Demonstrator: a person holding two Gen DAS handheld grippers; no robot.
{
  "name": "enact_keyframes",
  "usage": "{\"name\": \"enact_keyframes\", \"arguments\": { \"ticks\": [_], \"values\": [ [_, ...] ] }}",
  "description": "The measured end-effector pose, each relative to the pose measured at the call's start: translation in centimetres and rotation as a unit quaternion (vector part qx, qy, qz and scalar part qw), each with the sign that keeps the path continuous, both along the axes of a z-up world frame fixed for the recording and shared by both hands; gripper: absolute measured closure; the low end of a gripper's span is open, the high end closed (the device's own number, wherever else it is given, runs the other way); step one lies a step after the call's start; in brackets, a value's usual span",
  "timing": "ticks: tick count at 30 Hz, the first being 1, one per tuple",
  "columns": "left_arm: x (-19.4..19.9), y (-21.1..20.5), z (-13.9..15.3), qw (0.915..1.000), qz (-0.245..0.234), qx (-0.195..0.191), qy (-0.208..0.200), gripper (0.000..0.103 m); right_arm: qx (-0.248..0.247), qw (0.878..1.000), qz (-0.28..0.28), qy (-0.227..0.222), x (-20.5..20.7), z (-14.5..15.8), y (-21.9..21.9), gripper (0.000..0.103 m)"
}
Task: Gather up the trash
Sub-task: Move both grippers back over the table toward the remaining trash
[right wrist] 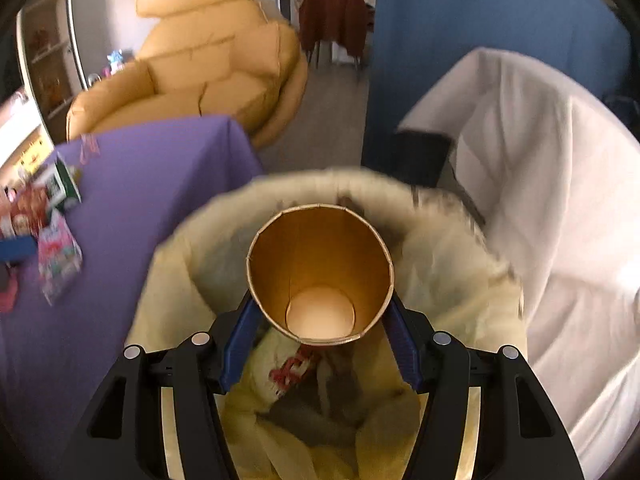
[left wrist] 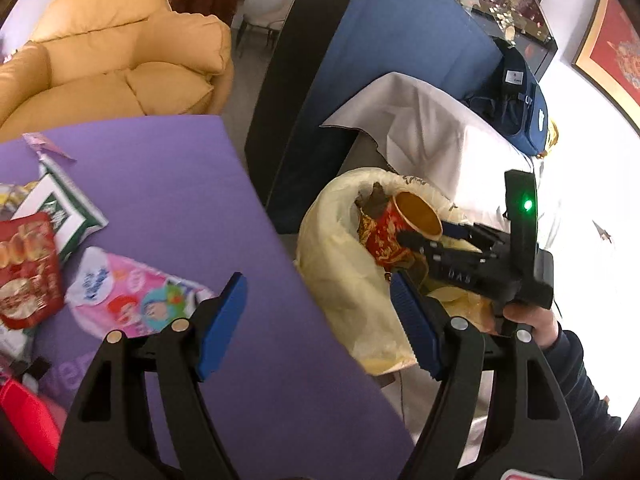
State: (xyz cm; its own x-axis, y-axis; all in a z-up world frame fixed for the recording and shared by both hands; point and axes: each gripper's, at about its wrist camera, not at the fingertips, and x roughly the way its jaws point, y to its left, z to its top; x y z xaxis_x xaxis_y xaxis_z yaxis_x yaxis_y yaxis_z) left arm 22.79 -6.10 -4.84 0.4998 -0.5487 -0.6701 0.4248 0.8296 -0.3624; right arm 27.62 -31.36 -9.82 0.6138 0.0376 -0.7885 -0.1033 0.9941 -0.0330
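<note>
My right gripper (right wrist: 320, 320) is shut on a red paper cup (right wrist: 320, 272) with a gold inside and holds it over the trash bin lined with a pale yellow bag (right wrist: 452, 276). In the left wrist view the cup (left wrist: 394, 228) and right gripper (left wrist: 424, 246) hang above the bin's bag (left wrist: 340, 264). My left gripper (left wrist: 316, 328) is open and empty over the edge of the purple table (left wrist: 168, 184). A pink wrapper (left wrist: 132, 296), a red snack packet (left wrist: 26, 264) and a green-white packet (left wrist: 64, 208) lie on the table.
A yellow armchair (left wrist: 116, 52) stands behind the table. A blue partition (left wrist: 384, 52) and a white-draped piece of furniture (left wrist: 432, 128) stand by the bin. A blue bag (left wrist: 516, 100) lies at the back right.
</note>
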Motion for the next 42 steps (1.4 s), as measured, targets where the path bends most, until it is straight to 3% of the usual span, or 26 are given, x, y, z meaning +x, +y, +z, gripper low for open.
{"name": "enact_keyframes", "arguments": {
  "ticks": [3, 7, 14, 22, 29, 34, 42],
  "values": [
    [-0.8, 1.2, 0.3, 0.9999, 0.009, 0.0, -0.007, 0.033, -0.008, 1.0, -0.011, -0.003, -0.9, 0.3, 0.3, 0.046],
    [-1.7, 3.3, 0.7, 0.9993, 0.032, 0.007, -0.019, 0.033, 0.019, 1.0, -0.007, 0.0, -2.2, 1.0, 1.0, 0.044],
    [-3.1, 6.6, 1.1, 0.9978, 0.054, 0.017, -0.034, 0.031, 0.008, 0.999, -0.022, -0.043, -5.3, 2.8, 1.7, 0.043],
    [-4.2, 10.7, 0.9, 0.9967, 0.071, 0.002, -0.04, 0.027, 0.02, 0.998, -0.04, -0.05, -7.0, 4.2, 2.4, 0.042],
    [-5.3, 13.4, 1.5, 0.994, 0.088, 0.032, -0.056, 0.027, 0.064, 0.996, 0.035, -0.058, -8.4, 6.2, 8.4, 0.042],
    [-5.9, 16.5, 3.2, 0.9846, 0.131, 0.067, -0.095, 0.027, 0.053, 0.992, 0.086, -0.069, -8.6, 6.2, 13.9, 0.042],
    [-4.9, 21.9, 3.3, 0.9693, 0.202, 0.105, -0.095, 0.027, 0.06, 0.987, 0.137, -0.057, -8.6, 4.5, 18.5, 0.042]
  ]
}}
